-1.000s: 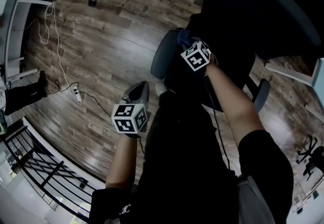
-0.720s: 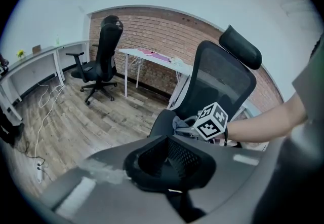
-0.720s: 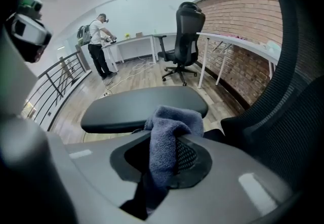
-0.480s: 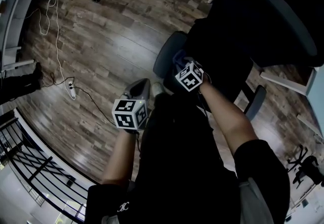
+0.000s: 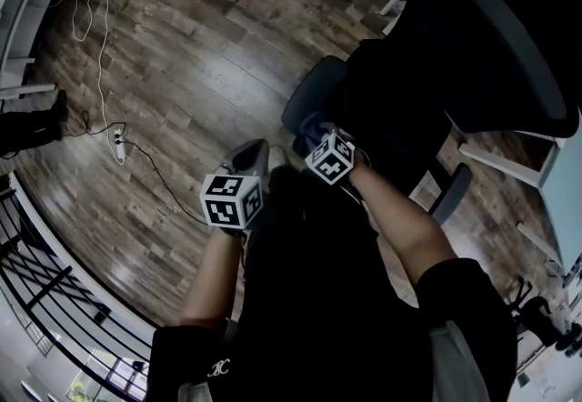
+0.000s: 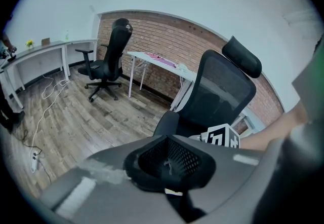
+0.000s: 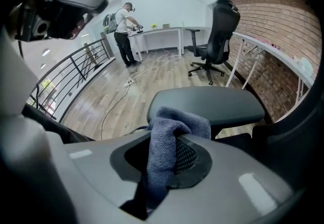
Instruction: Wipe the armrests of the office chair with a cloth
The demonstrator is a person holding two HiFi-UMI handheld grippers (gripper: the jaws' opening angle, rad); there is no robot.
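A black office chair stands in front of me, its near grey armrest in the middle of the head view. My right gripper is shut on a blue-grey cloth and holds it at the near end of that armrest. The cloth bunches out past the jaws and hangs down between them. My left gripper is shut and holds nothing, low and to the left of the armrest, above the floor. The chair's far armrest shows at the right.
The floor is wood, with a white cable and a power strip at the left. A second black chair stands by a white table along a brick wall. A person stands at a far desk. A black railing runs along the left.
My right gripper has drawn the cloth back along the near armrest toward me. The left gripper has stayed about where it was. The head view has shifted a little.
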